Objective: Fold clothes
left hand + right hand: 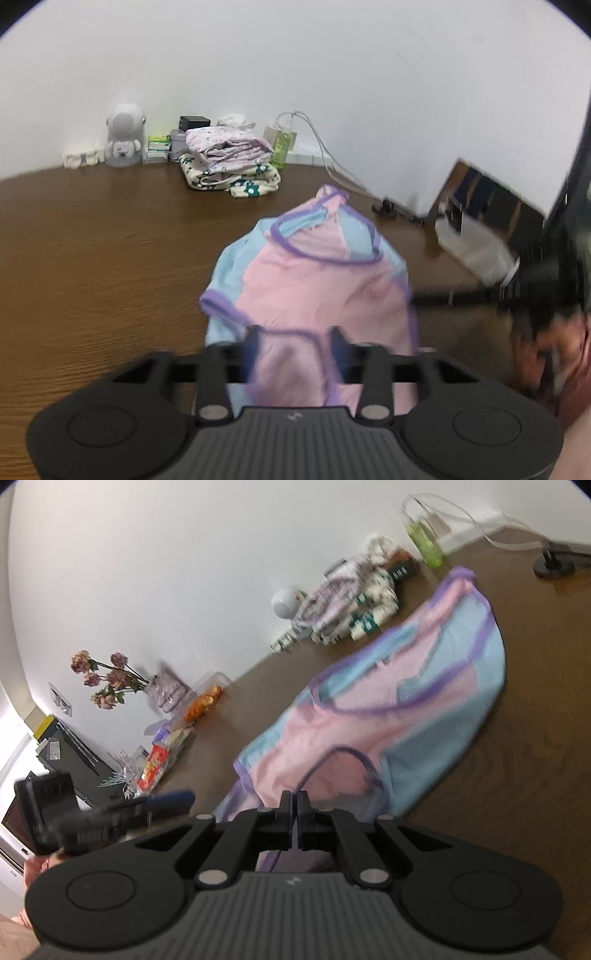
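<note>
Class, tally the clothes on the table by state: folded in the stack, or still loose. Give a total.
Folded in the stack: 2 (lilac-print garment, green-floral garment)
Loose: 1 (pink and blue shirt)
Total: 3

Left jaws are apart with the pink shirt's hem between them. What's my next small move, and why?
Probably ease the left gripper back off the pink shirt. Its fingers stand apart either side of the hem, no longer pinching, while the right gripper is shut at the shirt's near edge and can hold it.
</note>
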A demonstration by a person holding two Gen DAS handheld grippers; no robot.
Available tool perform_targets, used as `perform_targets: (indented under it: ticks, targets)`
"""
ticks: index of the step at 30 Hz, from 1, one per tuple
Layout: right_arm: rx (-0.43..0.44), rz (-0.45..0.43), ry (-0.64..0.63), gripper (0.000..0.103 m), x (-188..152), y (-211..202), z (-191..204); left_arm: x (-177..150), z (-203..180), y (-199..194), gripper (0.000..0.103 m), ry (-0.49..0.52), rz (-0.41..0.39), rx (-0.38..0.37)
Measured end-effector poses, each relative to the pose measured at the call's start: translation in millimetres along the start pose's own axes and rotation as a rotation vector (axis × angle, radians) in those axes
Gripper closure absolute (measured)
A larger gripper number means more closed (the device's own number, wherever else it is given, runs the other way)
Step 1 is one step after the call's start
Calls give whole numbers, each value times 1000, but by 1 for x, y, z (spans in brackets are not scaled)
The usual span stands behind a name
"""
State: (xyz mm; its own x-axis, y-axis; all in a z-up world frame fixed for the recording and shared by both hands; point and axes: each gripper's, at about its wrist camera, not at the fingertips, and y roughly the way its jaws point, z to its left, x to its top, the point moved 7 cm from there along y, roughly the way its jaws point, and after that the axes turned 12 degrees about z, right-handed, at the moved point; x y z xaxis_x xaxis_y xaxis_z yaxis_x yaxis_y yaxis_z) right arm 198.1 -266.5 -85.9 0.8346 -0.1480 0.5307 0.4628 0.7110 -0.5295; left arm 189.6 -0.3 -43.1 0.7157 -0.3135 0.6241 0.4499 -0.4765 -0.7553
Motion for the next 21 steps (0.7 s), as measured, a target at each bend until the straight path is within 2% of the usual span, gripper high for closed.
perform_targets:
  ticks: [1,4,8,11,13,15,16,17,18,19,20,21]
  targets:
    - [3,-11,-12,101,5,-3,3,-6,0,-4,40,42,12,25]
    - [-2,-67,-65,101,28,-12,17,-23,-1,-13,34,152,52,85]
    - [-23,-137,-98,101,67,-18,28,-40,-4,-15,34,236,95,113]
    - [-49,-167,-91,101,94,-16,29,-45,-15,-8,34,302,105,86]
    - [-71,-159,-72,101,104,-10,25,-48,-23,-4,34,350,114,69]
    - [-70,-110,-57,99,102,-3,25,-50,-28,1,35,382,131,75]
    - [-73,-93,-68,98,96,-2,28,-52,-29,4,38,394,142,81]
    - [-76,-77,-80,94,90,-1,32,-54,-30,6,46,401,153,84]
    - [-84,-73,-97,87,83,-3,36,-56,-29,9,52,403,168,85]
    - [-96,-70,-116,81,76,-6,40,-58,-28,11,66,397,181,82]
    - [-103,-68,-132,68,68,-9,44,-61,-27,14,82,385,200,80]
    - [-110,-67,-148,62,61,-13,48,-61,-26,16,86,369,203,86]
